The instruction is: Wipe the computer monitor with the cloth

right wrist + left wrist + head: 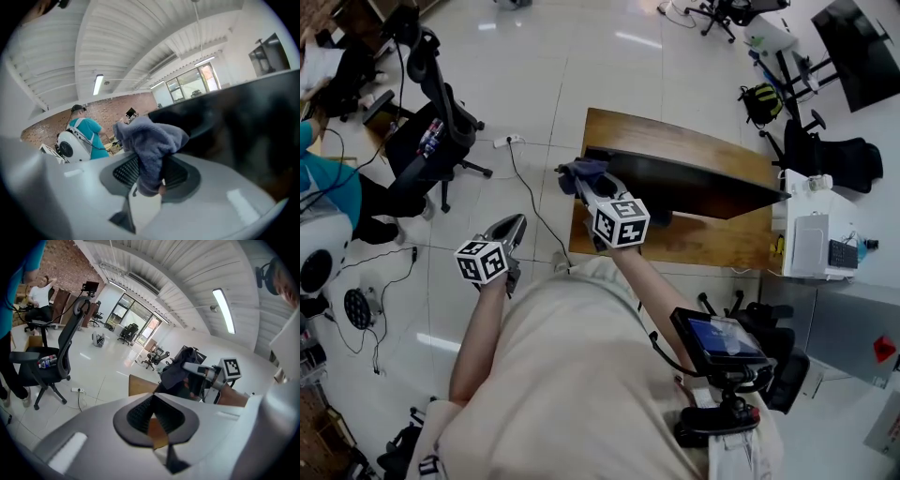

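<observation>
Torso in beige, head view, lower centre. Left gripper centre-left over floor, jaws together, empty. Right gripper centre, clamping blue-grey cloth at left end of dark monitor on wooden desk.
Left gripper view: jaws closed on nothing; cloth right of centre.
Right gripper view: jaws pinched on cloth; monitor fills right.
</observation>
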{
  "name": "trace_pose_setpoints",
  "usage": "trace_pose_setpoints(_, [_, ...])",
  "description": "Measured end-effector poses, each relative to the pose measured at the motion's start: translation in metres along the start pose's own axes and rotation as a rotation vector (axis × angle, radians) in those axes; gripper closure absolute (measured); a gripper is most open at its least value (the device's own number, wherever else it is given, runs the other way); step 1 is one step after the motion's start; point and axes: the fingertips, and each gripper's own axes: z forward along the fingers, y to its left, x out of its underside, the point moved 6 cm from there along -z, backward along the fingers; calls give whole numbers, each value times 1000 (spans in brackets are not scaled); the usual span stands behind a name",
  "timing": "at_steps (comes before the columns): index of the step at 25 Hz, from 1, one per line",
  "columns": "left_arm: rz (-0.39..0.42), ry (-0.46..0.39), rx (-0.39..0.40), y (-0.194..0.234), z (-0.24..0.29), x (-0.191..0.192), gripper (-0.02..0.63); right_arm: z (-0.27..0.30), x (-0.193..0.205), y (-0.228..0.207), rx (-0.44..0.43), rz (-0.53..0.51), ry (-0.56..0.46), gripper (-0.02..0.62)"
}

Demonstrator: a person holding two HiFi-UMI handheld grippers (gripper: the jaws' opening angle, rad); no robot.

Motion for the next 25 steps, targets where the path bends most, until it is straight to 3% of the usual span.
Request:
trace_pose_setpoints(14, [15, -11, 16, -8, 10, -15, 607, -8, -38, 9, -11, -69, -54, 477])
trace_pose_setpoints(25, [43, 11, 23, -57, 49, -14, 607, -40, -45, -26, -39, -61, -60, 477])
